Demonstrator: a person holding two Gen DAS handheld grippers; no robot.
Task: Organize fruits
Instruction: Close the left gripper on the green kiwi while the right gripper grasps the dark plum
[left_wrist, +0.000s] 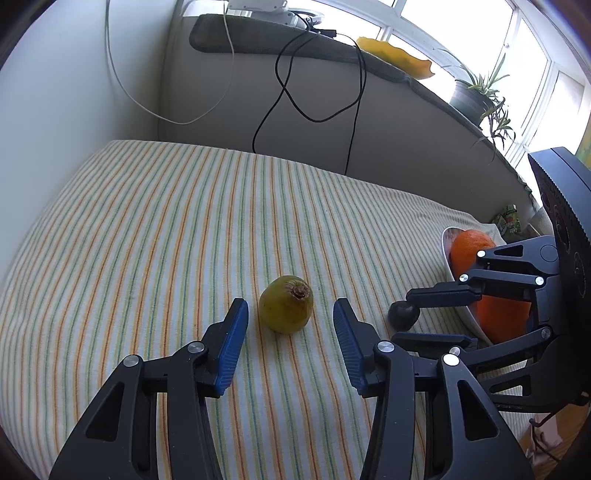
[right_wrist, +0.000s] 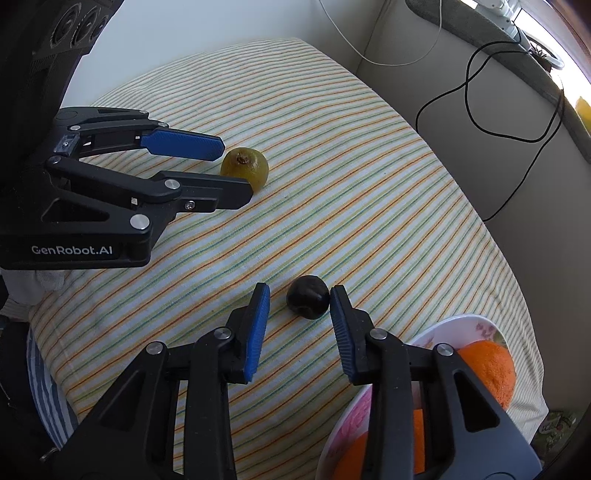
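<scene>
A green-brown kiwi (left_wrist: 286, 309) lies on the striped cloth (left_wrist: 166, 229). My left gripper (left_wrist: 287, 308) is open with its fingers on either side of the kiwi, not touching it. A small dark plum (right_wrist: 307, 301) lies closer to the bowl. My right gripper (right_wrist: 300, 300) is open around the plum; its right pad is at or almost at the fruit. In the right wrist view the kiwi (right_wrist: 244, 168) sits at the tips of the left gripper (right_wrist: 231, 168). A white flowered bowl (right_wrist: 443, 328) holds oranges (right_wrist: 487, 369).
A grey padded back (left_wrist: 388, 122) rises behind the cloth, with black (left_wrist: 288, 92) and white cables (left_wrist: 118, 74) hanging on it. A potted plant (left_wrist: 476, 96) and a yellow object (left_wrist: 395, 55) sit on the ledge by the window.
</scene>
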